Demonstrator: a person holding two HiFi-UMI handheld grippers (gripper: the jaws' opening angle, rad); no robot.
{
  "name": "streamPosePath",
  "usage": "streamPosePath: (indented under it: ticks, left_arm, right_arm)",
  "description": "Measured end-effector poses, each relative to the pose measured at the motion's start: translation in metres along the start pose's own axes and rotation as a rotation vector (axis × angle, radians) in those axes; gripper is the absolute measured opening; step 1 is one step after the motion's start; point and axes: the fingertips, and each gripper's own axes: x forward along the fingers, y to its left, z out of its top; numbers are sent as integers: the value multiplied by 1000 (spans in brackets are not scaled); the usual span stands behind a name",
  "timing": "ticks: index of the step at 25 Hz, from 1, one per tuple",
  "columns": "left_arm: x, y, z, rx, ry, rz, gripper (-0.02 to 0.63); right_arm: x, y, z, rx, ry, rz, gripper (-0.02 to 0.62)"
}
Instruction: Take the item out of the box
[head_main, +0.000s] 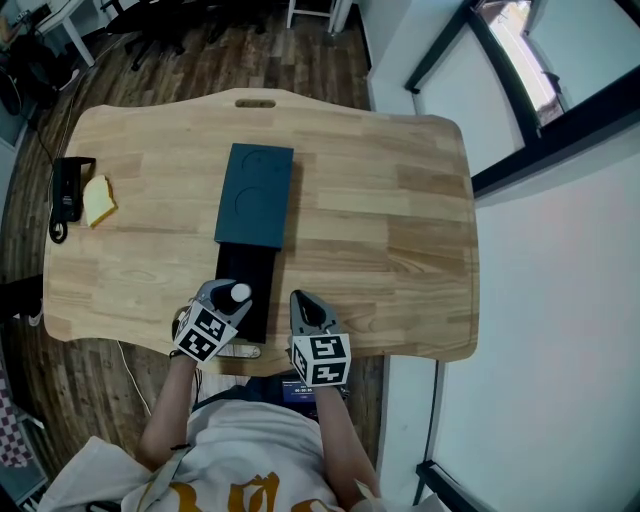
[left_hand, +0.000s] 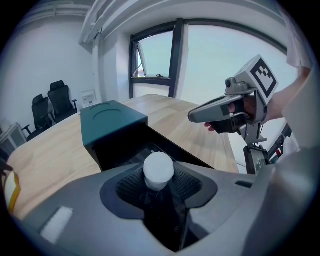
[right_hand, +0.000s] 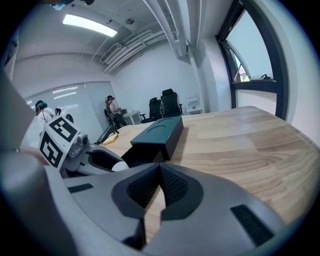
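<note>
Down at the near edge of the table (head_main: 390, 230), the left gripper (head_main: 228, 295) pinches a dark bottle (left_hand: 158, 171) with a white cap. The bottle stands between its pads at the near end of the black drawer (head_main: 243, 268), which is pulled out of the teal box (head_main: 256, 192). Just to its right, the right gripper (head_main: 304, 304) hovers over the wood with its jaws pressed together, holding nothing.
</note>
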Motion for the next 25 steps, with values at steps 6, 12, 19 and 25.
streamPosePath:
  ticks: [6,12,19,25]
  left_arm:
    - [-13,2,8,-22,-34,4,178]
    - [-38,11,26,-14,-59,37,178]
    - [-61,5,39,-44,-109,23,175]
    - [-83,10,60,-123,-209,22,175]
  right_arm:
    - [-8,3,7,-5,-19,-11,5]
    - [-15,14,23,-28,-66,-10,5]
    - [-33,28,36,-53,-105,-19,5]
    - [-40,41,51,-84,-141,-13,5]
